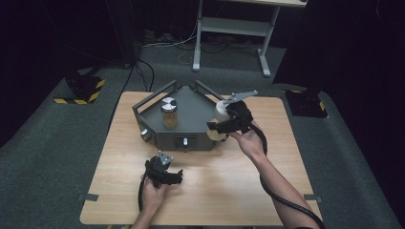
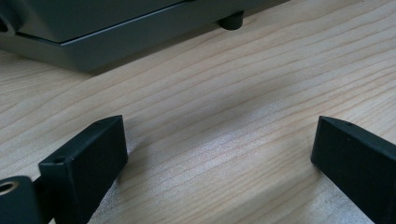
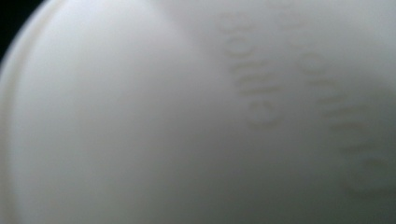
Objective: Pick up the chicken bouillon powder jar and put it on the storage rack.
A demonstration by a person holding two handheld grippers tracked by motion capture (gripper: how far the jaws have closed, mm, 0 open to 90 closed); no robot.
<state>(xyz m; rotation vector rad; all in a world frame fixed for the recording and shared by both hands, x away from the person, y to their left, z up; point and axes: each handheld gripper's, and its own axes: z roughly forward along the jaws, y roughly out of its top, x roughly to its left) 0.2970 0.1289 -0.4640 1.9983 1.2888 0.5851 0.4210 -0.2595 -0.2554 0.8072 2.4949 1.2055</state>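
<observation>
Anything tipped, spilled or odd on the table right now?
No spill. The glass jar with silver lid stands upright on the grey metal tray. Only oddity: the white plastic bottle at the right gripper sits at the tray's right edge, seemingly tilted.

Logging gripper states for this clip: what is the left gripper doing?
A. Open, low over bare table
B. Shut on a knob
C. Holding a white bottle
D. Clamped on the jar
A: the left gripper has its jaws wide apart over bare wood of the table, nothing between them.
</observation>
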